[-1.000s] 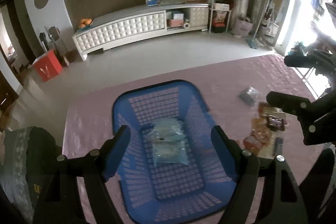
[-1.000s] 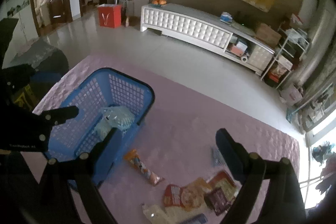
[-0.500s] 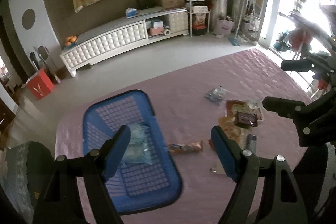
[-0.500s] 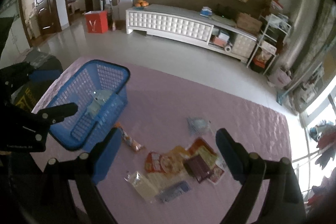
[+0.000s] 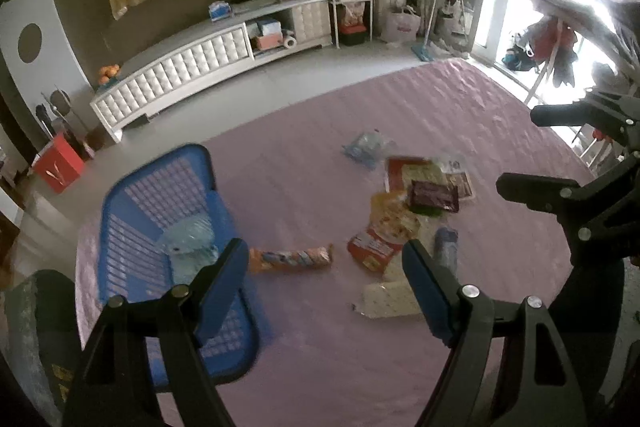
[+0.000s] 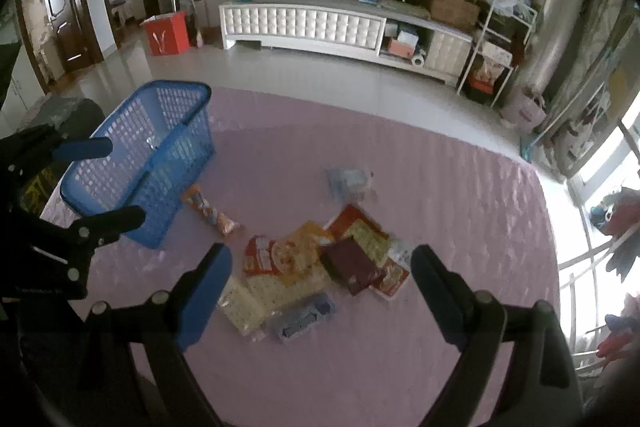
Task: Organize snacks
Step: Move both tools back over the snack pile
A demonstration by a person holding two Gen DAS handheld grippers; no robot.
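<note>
Showing only leftward: packet (image 5: pixel 188 247) inside basket (image 5: pixel 120 211).

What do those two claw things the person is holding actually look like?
Both look alike. The left claw and the right claw each have two long fingers on an angular black frame studded with small silver screws. Blue pads line the inner faces of the fingers. The left claw's frame carries a small line of white lettering, too blurred to read. No cables or sleeves show.
</note>
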